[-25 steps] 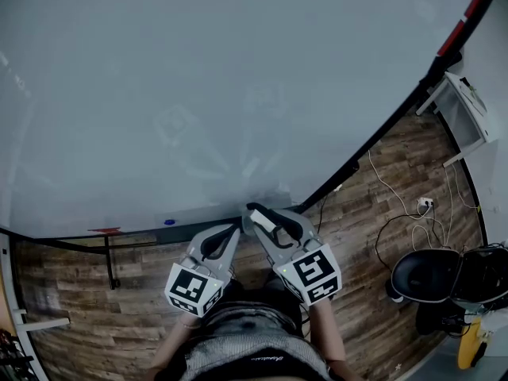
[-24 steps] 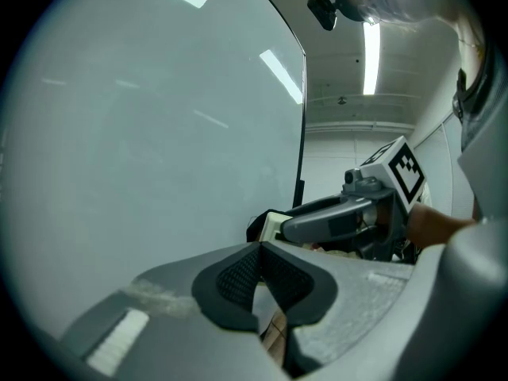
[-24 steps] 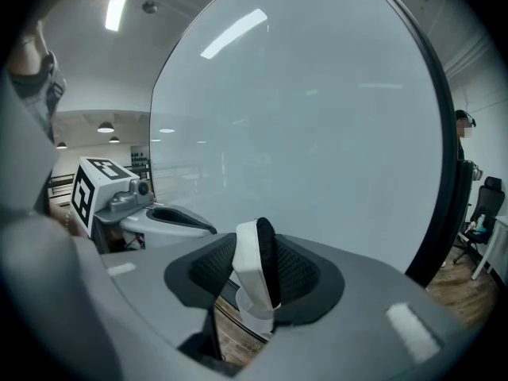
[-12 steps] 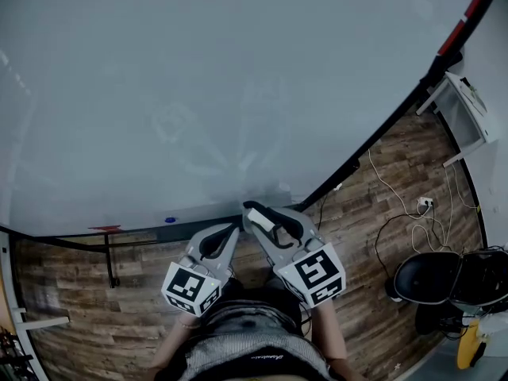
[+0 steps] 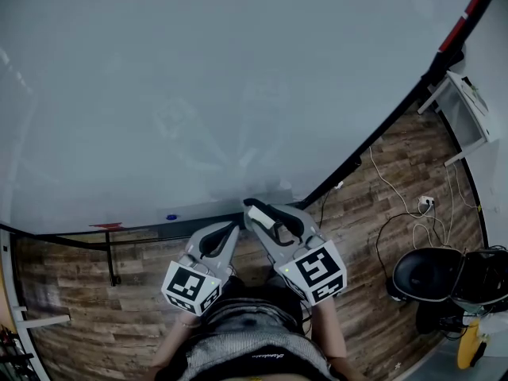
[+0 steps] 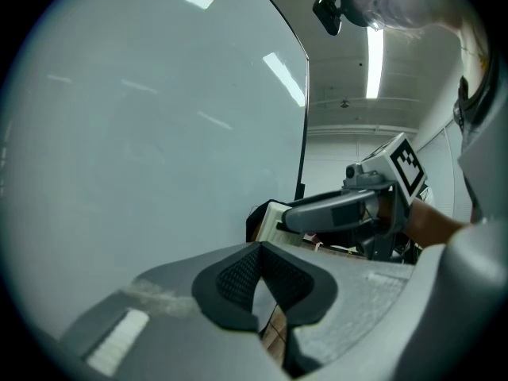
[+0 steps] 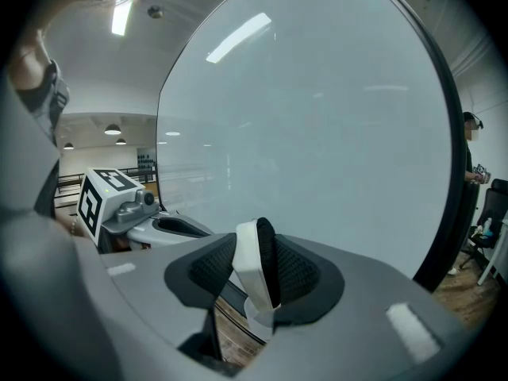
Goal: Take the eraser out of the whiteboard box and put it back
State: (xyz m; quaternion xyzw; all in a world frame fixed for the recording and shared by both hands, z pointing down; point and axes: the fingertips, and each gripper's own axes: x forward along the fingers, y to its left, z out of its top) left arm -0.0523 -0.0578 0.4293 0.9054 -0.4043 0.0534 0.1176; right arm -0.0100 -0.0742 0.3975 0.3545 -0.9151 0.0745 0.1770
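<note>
Step in hand: as I judge it, the eraser (image 5: pixel 259 216) is out of its box and is being carried; the put-back half is not yet done.
Right gripper (image 5: pixel 257 213): at 6 o'clock in the head view, pointing toward 11 o'clock at the foot of the whiteboard (image 5: pixel 198 78).
Right fingers (image 7: pixel 300 272): part-way apart and clamped on the eraser (image 7: pixel 246 288), white back on one pad, dark felt face on the other, the block standing on edge between them.
Left gripper (image 5: pixel 231 229): just beside the right one, at its 8 o'clock.
Left fingers (image 6: pixel 236 275): closed tip to tip with nothing between them.
Eraser's place: in the air just short of the board's lower edge, apart from the board as far as I can tell.
Whiteboard tray (image 5: pixel 198 224): a grey ledge running from the eraser toward 9 o'clock; which part of it is the box I cannot tell.
Next move, my reading: carry the eraser low toward the tray, line its long side up with the ledge, set it down flat, and only then spread the fingers.
Risk: held on edge, it could tip if let go early.
</note>
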